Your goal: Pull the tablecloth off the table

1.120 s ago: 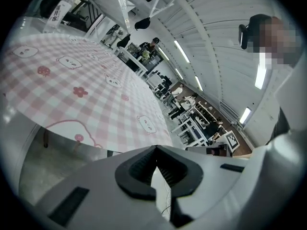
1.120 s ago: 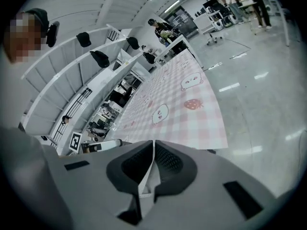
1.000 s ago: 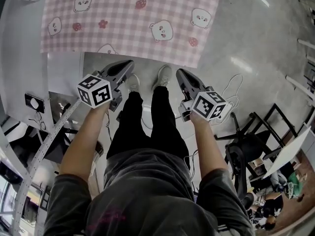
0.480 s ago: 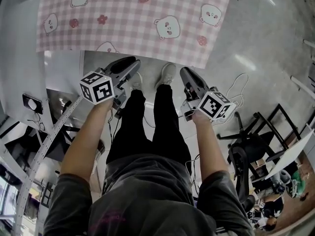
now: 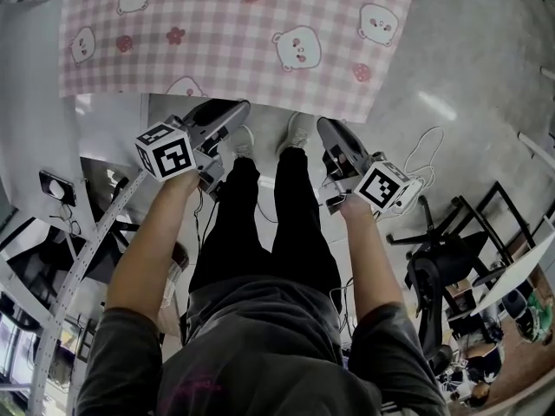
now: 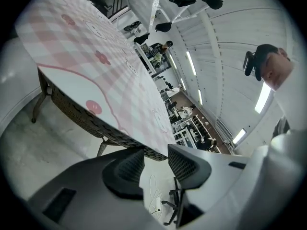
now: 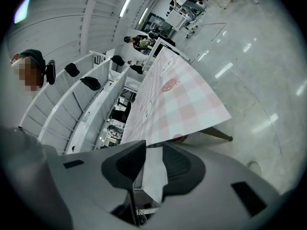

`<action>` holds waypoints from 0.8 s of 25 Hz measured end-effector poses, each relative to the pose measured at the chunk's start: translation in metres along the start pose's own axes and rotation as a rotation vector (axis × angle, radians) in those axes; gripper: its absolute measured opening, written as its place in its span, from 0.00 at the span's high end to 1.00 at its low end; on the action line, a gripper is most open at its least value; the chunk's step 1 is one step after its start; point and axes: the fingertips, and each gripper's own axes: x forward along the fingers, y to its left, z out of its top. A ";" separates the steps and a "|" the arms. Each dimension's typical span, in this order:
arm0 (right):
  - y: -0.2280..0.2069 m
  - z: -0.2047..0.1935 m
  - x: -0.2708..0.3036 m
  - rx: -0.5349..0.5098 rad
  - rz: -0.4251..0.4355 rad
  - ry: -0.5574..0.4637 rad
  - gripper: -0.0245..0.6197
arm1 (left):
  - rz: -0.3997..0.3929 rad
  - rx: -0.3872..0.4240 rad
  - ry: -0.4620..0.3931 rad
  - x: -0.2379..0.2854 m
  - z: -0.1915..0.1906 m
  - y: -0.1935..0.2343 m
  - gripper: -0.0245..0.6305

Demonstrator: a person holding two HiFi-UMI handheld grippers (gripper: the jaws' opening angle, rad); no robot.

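Observation:
The pink checked tablecloth (image 5: 234, 33) with bear and strawberry prints lies flat on the table, its near edge just beyond both grippers. My left gripper (image 5: 236, 108) is open just short of that edge. In the left gripper view the gripper (image 6: 154, 152) has nothing between its fingers, and the cloth (image 6: 81, 47) overhangs the dark woven table rim (image 6: 81, 114) ahead. My right gripper (image 5: 323, 125) is near the cloth's right corner. In the right gripper view it (image 7: 154, 147) is open, a pale sheet shows in the gap, and I cannot tell whether it touches the cloth (image 7: 177, 90).
The person's legs (image 5: 260, 224) and shoes stand between the grippers on the grey floor. A black office chair (image 5: 434, 267) and a loose cable (image 5: 425, 146) are at the right. White shelving rails (image 5: 87, 241) run along the left. People (image 6: 165, 46) stand far behind the table.
Both grippers were shut and now stand open. They have moved a little toward the cloth's near edge, and both gripper views now look along the table's rim.

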 end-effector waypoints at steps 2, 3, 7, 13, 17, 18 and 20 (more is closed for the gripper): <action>-0.002 0.000 0.002 0.018 0.008 -0.008 0.83 | -0.006 -0.002 0.000 0.003 0.003 0.001 0.73; -0.003 0.000 0.002 0.030 0.013 -0.012 0.83 | -0.009 -0.004 0.000 0.004 0.004 0.002 0.73; -0.004 0.001 0.004 0.090 0.027 -0.043 0.83 | -0.020 -0.032 -0.015 0.006 0.008 0.004 0.76; 0.003 0.011 0.015 0.092 0.059 -0.091 0.83 | -0.021 -0.032 -0.015 0.006 0.013 0.010 0.85; 0.002 0.012 0.012 0.095 0.041 -0.115 0.88 | -0.034 -0.038 -0.014 0.007 0.014 0.009 0.89; 0.003 0.013 0.013 0.088 0.045 -0.119 0.91 | -0.038 -0.043 -0.015 0.007 0.014 0.009 0.90; 0.005 0.013 0.011 0.076 0.038 -0.123 0.95 | -0.046 -0.049 -0.018 0.006 0.015 0.008 0.92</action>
